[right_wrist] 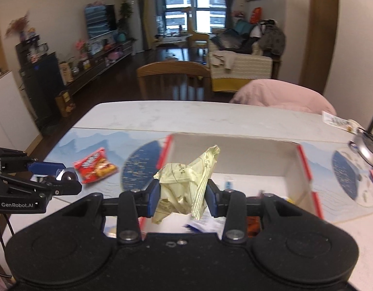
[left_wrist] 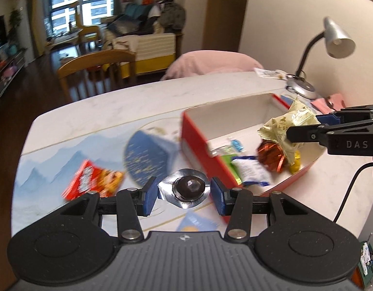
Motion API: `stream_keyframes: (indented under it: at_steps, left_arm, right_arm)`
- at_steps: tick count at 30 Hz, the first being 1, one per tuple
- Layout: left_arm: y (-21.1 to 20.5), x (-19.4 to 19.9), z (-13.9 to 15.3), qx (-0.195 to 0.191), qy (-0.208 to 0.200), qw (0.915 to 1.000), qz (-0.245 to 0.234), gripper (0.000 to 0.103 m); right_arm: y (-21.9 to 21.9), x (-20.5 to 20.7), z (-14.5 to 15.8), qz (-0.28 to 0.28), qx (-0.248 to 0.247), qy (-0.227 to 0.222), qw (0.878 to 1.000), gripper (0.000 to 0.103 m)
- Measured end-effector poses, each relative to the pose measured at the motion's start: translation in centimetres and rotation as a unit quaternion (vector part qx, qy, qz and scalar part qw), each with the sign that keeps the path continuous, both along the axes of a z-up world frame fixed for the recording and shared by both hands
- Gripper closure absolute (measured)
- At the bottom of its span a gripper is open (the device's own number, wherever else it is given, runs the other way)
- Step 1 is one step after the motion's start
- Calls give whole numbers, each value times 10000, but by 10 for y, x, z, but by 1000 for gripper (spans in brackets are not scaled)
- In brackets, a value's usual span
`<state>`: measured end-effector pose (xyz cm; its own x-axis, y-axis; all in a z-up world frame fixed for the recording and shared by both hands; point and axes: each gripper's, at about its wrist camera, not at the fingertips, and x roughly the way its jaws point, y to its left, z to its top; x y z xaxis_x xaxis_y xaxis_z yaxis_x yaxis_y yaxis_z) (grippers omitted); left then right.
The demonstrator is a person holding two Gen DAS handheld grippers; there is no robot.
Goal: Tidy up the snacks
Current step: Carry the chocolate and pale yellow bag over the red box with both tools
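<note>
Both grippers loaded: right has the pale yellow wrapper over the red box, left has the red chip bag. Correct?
Not quite. The left gripper holds a silver foil pack with a dark round centre, per the left wrist view; the red chip bag lies on the table. The right gripper does hold the pale yellow wrapper over the red box.

This is someone's home, an open living and dining room. A pale dining table (right_wrist: 210, 116) stands with a wooden chair (right_wrist: 171, 77) pushed up to it. Beyond, a sofa (right_wrist: 242, 70) is heaped with clothes and bags, and a television (right_wrist: 100, 21) sits on a long low cabinet (right_wrist: 99, 65) cluttered with toys. Tall windows (right_wrist: 194, 4) face apartment blocks. A desk lamp (left_wrist: 331, 38) stands on the table.
</note>
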<state>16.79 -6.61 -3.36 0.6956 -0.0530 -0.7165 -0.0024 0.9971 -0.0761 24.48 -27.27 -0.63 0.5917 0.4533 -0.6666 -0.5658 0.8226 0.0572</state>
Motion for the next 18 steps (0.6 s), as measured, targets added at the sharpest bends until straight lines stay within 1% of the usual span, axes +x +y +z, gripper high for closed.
stream_keyframes:
  at_steps: [5,9,15,18]
  left_arm:
    - [-33,29,2,-66,96,9997,-207,57]
    - [-56,53,-1,-72,196,9992,-327,57]
    - [-84,89,-13,-104,487,9981,-362,57]
    - [-96,104,-20,9,584,9976,-373,57]
  right_arm:
    - [-31,16,-6,-221,-1,29,9998,65]
    - [-58,34,-15,-356,-6,168,9992,65]
    - [-79,65,-30,-405,-117,320,9986,65]
    - [-83,79,-36,-368,-133,388,9985,65]
